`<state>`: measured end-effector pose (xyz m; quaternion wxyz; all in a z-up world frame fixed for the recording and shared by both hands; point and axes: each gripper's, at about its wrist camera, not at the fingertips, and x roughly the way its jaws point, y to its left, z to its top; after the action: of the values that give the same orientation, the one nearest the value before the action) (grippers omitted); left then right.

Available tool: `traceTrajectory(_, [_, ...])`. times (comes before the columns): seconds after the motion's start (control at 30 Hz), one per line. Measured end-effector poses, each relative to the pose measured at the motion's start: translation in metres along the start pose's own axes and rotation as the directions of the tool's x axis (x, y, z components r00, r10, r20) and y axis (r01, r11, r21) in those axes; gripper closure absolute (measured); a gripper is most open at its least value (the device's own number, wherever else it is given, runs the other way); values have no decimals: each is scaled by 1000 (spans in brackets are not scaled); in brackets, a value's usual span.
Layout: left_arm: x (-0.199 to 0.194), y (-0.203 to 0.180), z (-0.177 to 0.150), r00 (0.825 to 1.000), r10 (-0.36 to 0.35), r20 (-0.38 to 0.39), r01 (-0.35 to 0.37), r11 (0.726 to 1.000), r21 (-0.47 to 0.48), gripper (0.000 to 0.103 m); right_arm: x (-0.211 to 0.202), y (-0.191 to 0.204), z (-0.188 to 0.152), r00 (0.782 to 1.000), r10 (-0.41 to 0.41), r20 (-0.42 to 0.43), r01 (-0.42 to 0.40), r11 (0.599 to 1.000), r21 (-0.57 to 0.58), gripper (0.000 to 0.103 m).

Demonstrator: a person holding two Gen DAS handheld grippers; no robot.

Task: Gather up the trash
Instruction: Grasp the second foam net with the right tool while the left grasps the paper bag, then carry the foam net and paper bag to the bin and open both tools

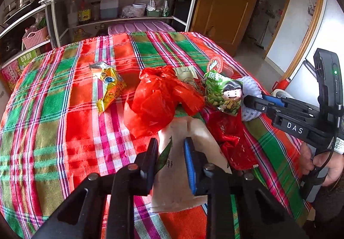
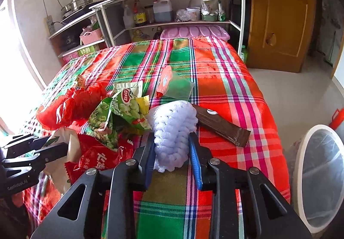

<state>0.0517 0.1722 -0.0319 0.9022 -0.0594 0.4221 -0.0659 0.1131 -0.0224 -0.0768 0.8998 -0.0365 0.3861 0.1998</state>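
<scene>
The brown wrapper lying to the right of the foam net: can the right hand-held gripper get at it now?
Probably not yet. The right hand-held gripper is shut on the foam net. The brown wrapper lies uncovered on the tablecloth, so only the full grip hinders.

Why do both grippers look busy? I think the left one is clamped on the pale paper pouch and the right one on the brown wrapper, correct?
Not quite. The right gripper is closed on the white foam fruit net, as the right wrist view shows; the brown wrapper lies untouched beside it. The left gripper is indeed clamped on the pale paper pouch.
</scene>
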Motion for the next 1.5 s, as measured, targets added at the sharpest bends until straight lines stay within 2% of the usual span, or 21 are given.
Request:
traceTrajectory(0.23, [-3,-1,0,1000,21,16,-21,1000,-3,84,-4,3,-2,1000,-4,10,4,1000,-17,77])
traceTrajectory(0.87, [-31,-5,-6,995,62,80,-58,997,-47,85,-36,0,-12,997,29,70,-29,1000,-8,82])
traceTrajectory(1.2, [-50,-31,1,991,27,132,-27,1000,-3,85,-63,-13,-21,992,39,116,-42,999,28,82])
traceTrajectory(1.5, [-42,-66,14,991,-32,130,25,998,55,85,-88,-37,-29,989,10,150,-22,997,81,82])
